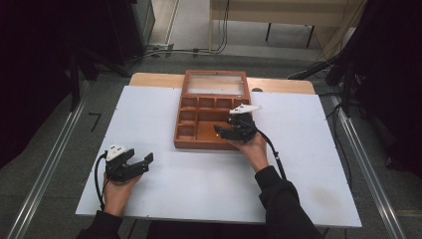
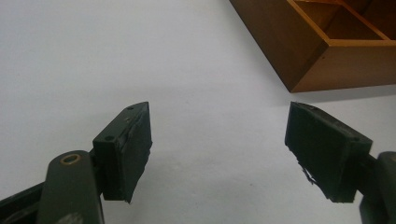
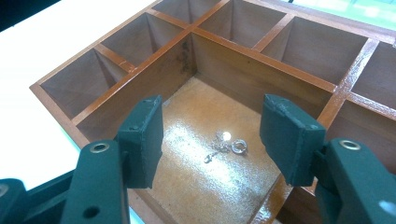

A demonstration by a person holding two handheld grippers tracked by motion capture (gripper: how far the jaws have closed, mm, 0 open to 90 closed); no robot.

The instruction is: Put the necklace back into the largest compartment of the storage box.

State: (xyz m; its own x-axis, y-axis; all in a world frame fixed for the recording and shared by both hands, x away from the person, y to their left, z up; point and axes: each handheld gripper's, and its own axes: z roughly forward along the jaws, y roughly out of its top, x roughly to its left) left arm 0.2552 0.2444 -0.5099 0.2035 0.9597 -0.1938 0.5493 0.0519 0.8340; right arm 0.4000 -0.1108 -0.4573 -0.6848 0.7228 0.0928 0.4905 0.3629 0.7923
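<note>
Both grippers' fingers (image 2: 126, 149) apart

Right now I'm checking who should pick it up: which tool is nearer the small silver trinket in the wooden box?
Right. The right tool hovers open just above the silver trinket; the left tool rests on the table, outside the wooden box.

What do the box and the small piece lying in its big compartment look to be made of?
The box looks like wood with a glossy reddish-brown varnish: the dividers show grain, and the floor of the compartment reflects light. Its raised lid seems to hold a clear pane, glass or plastic. The small piece looks like polished silvery metal, perhaps a ring and clasp; it glints brightly. The right gripper hangs open above it.
</note>
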